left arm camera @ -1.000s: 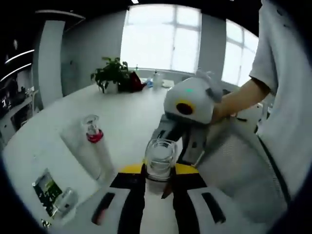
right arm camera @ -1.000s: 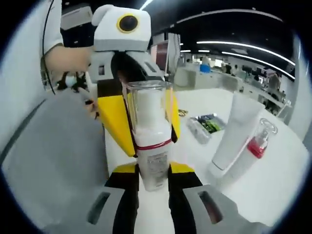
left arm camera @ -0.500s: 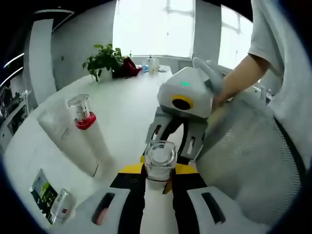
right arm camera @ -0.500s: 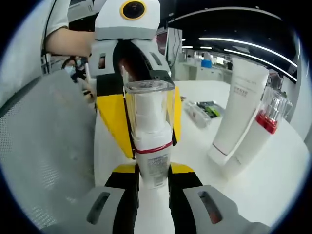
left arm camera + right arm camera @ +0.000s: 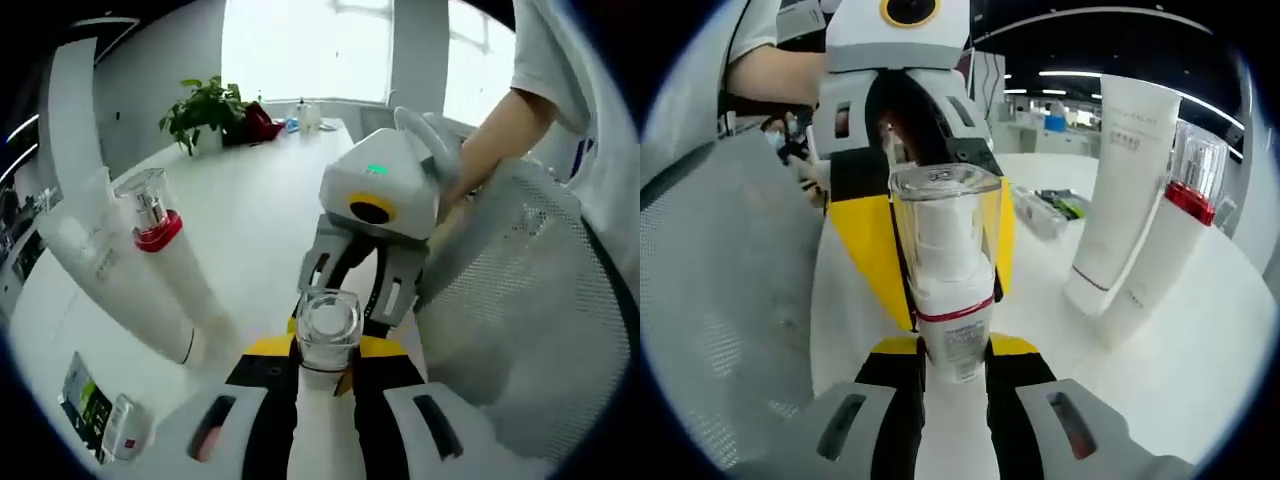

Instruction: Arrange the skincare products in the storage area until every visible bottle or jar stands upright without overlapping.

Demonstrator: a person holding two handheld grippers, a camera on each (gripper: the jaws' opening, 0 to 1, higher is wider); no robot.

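Bottle (image 5: 950,275) with a clear cap and a red band around its neck stands with its long axis running 6 to 12 in the right gripper view, cap end at 12, and it sits right between the yellow-tipped jaws of the right gripper (image 5: 955,365), which are closed narrow on its lower body. In the left gripper view you're looking at the same bottle (image 5: 326,335) cap-first, so the clear cap points toward the camera, and the left gripper (image 5: 322,365) is pinched in on it too, touching both sides. So both claws hold one bottle from opposite ends. The right gripper shows up in the left gripper view as a white box at about 1 o'clock from the bottle, with a person's hand (image 5: 470,185) on it. Over at 9 to 10 o'clock in that view, a white tube (image 5: 120,280) and a pump bottle with a red collar (image 5: 160,235) stand just beside each other, both leaning in the picture, which may just be the lens. A small flat sachet (image 5: 95,415) lies on the white table (image 5: 250,215) at 8 o'clock. A grey mesh basket (image 5: 520,320) sits at 3 o'clock; can't see anything inside it. A potted plant (image 5: 205,105) sits far back at 11.
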